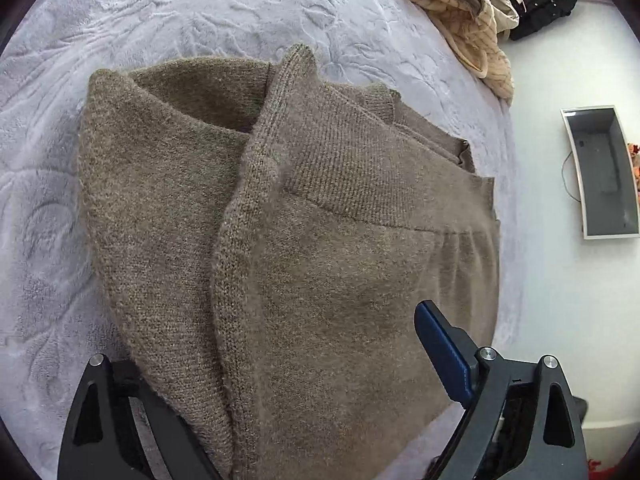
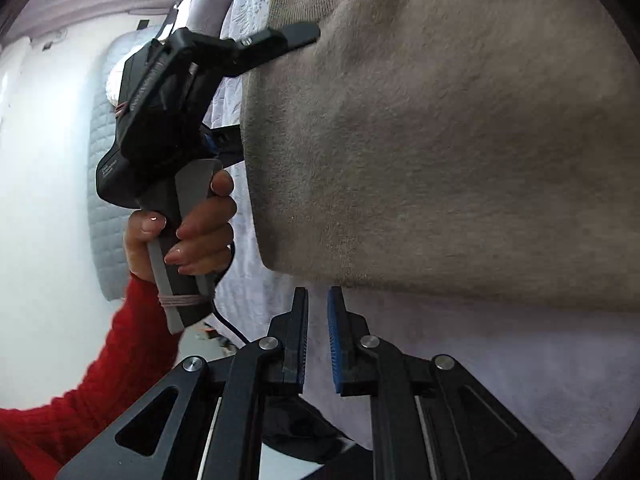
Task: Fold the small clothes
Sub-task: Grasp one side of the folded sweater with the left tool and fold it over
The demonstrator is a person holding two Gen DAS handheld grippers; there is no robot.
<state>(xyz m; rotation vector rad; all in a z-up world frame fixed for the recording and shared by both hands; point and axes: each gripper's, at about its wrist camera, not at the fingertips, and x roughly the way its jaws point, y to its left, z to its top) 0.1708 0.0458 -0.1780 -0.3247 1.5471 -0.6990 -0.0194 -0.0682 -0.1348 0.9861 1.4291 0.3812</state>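
Note:
A brown knitted garment lies folded on a pale lilac embossed bedspread. My left gripper is open wide. Its blue-padded finger rests on top of the knit, and the other finger is hidden under the near fold. The right wrist view shows the garment from its side, with the left gripper held in a hand at its edge. My right gripper is nearly closed and empty, with a narrow gap between the pads, just off the garment's lower edge.
Cream and beige clothes and a black garment lie heaped at the far right of the bed. A grey open box stands on the white floor beside the bed. A red sleeve shows at lower left.

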